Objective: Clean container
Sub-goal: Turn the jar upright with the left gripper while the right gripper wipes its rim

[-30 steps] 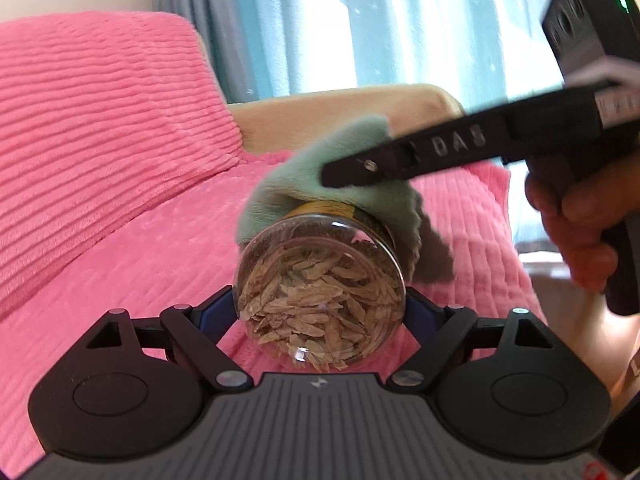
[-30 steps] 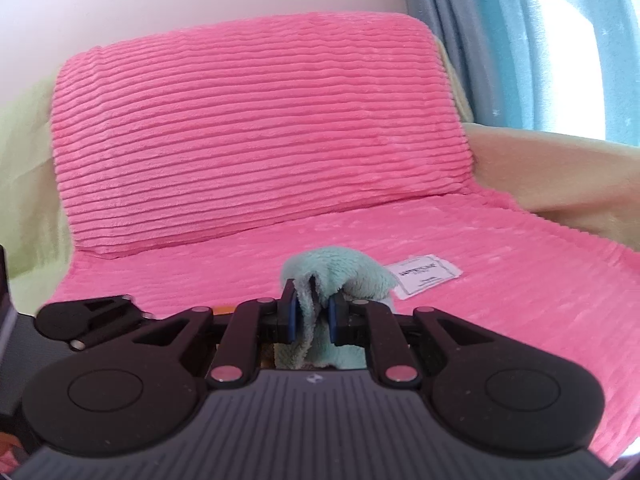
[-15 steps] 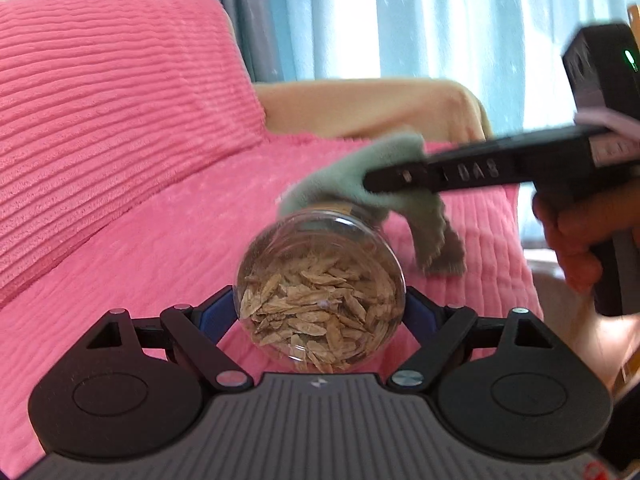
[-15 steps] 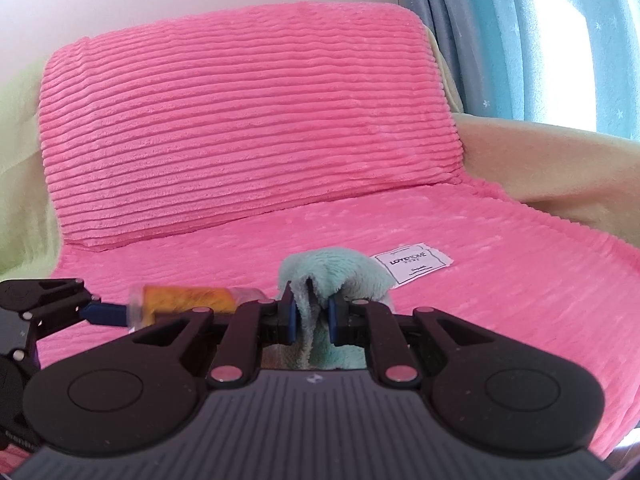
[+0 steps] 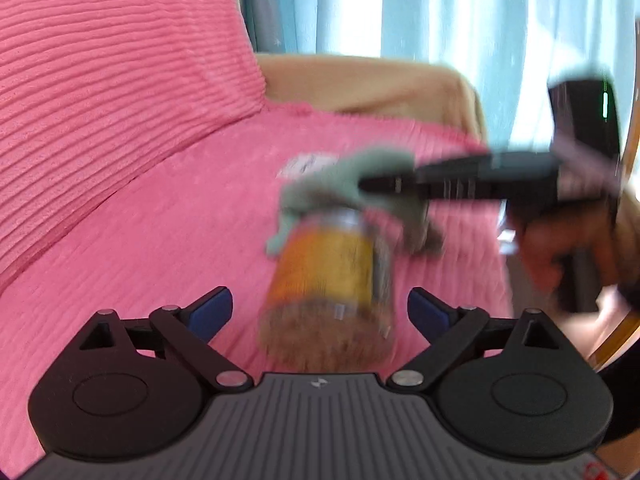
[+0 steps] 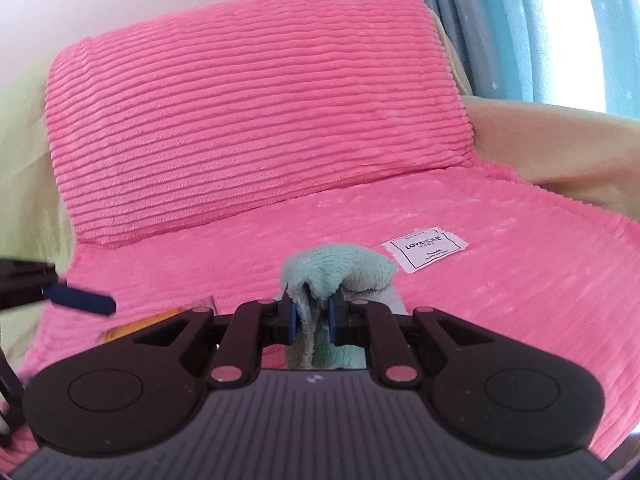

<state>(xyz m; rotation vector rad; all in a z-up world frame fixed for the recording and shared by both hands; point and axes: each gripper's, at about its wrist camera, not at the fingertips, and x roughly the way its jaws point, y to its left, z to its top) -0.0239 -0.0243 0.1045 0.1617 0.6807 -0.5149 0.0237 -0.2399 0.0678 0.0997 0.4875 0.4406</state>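
Jar (image 5: 332, 280) of dried flakes, blurred, sits between the spread fingers of the left tool (image 5: 320, 312), apparently released over the pink sofa cover (image 5: 160, 220). Further right, the right tool (image 6: 312, 320) is clenched on a green cloth (image 6: 336, 268) just beyond the jar's lid end. Wiping looks done; next, probably withdrawing the cloth.

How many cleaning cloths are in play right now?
1: the green cloth is pinched in the right gripper, bunched over the far end of the jar between the open left gripper's fingers. No other shows.
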